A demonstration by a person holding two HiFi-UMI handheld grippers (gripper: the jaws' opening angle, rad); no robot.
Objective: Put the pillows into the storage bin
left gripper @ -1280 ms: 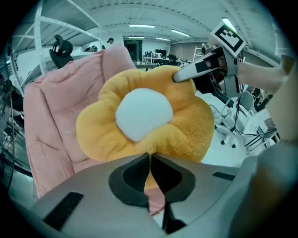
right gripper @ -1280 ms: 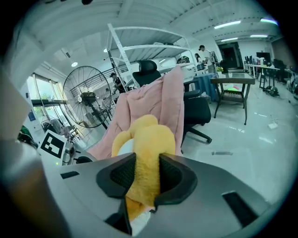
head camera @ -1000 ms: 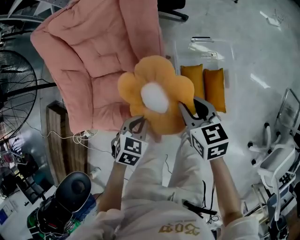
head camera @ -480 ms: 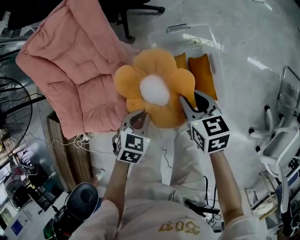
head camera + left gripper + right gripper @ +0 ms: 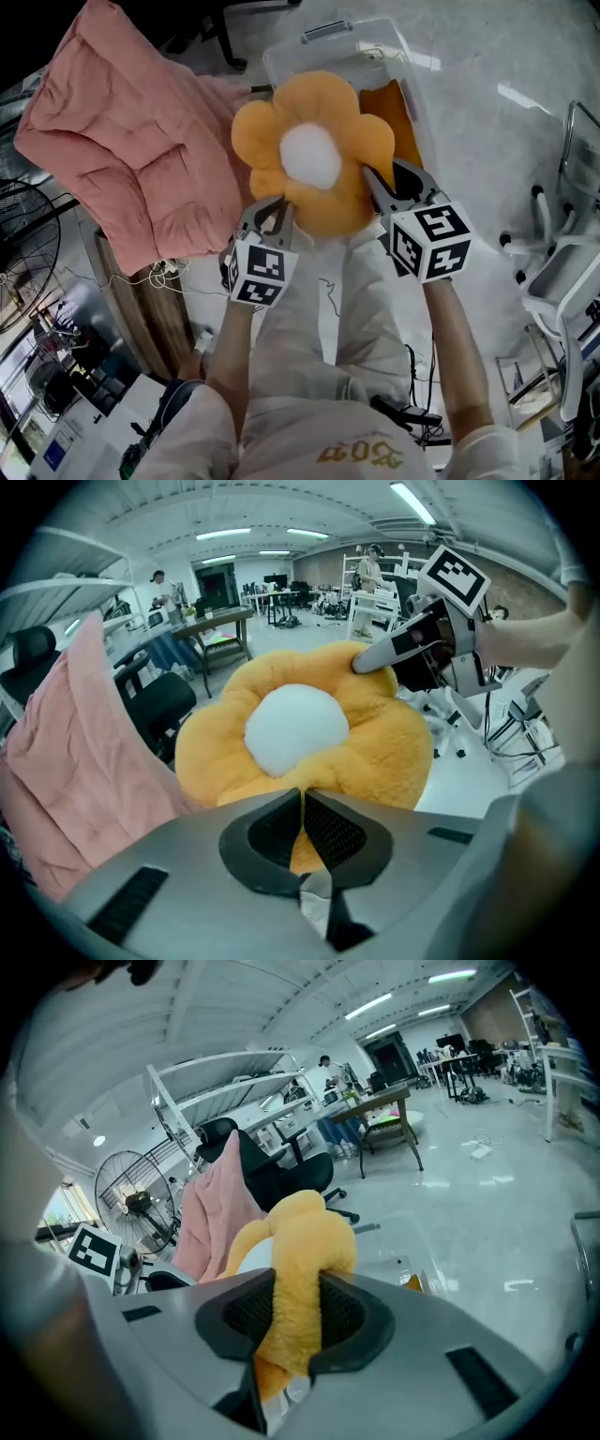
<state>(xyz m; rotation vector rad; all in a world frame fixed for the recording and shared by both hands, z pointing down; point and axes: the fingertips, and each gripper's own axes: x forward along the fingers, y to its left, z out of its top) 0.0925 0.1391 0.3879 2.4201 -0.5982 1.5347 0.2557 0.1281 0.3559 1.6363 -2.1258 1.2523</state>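
An orange flower pillow [image 5: 309, 159] with a white middle hangs in the air between both grippers. My left gripper [image 5: 272, 211] is shut on its lower left edge, the pads almost meeting over a thin fold [image 5: 302, 803]. My right gripper [image 5: 386, 183] is shut on a thick right petal [image 5: 298, 1312]. Behind the pillow, on the floor, stands the clear storage bin [image 5: 314, 42]. An orange pillow [image 5: 398, 112] lies inside it, mostly hidden by the flower pillow. The right gripper [image 5: 375, 658] shows in the left gripper view, clamped on the pillow's far petal.
A big pink quilted cushion [image 5: 122, 159] is draped over a chair to the left of the bin. A fan [image 5: 23, 244] and cables lie at the far left. White chair legs [image 5: 562, 262] stand at the right. My legs are below the grippers.
Both grippers have carried the flower pillow forward; it now hangs over the clear bin and covers most of the orange pillows inside. The grips have not changed.
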